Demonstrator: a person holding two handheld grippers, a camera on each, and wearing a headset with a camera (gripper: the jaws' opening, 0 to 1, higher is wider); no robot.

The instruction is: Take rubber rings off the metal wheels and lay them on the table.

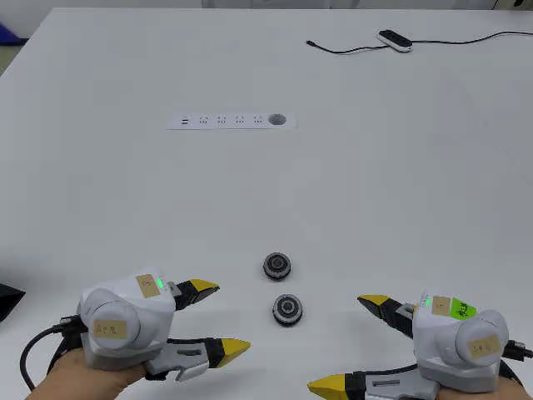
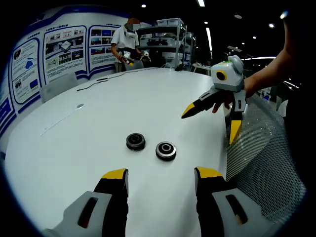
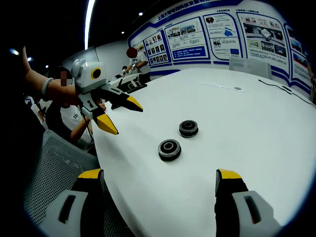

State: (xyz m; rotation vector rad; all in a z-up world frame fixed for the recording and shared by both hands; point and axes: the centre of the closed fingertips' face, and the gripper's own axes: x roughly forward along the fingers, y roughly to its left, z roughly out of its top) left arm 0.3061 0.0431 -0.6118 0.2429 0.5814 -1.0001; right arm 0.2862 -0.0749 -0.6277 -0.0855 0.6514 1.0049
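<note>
Two small metal wheels with black rubber rings lie flat on the white table (image 1: 266, 183). One wheel (image 1: 277, 266) (image 2: 136, 141) (image 3: 188, 128) is farther from me, the other wheel (image 1: 287, 309) (image 2: 166, 150) (image 3: 169, 149) is nearer. My left gripper (image 1: 212, 318) (image 2: 160, 175) (image 3: 116, 114) hovers open to the left of the wheels, nothing between its yellow-tipped jaws. My right gripper (image 1: 350, 342) (image 2: 210, 123) (image 3: 158, 174) stands open to their right, also holding nothing. Both point inward at the wheels, apart from them.
A white power strip (image 1: 231, 122) lies mid-table. A small white device with a black cable (image 1: 394, 39) sits at the far right. Another person (image 2: 128, 42) stands at the table's far end. A mesh chair back (image 3: 54, 163) is by the near edge.
</note>
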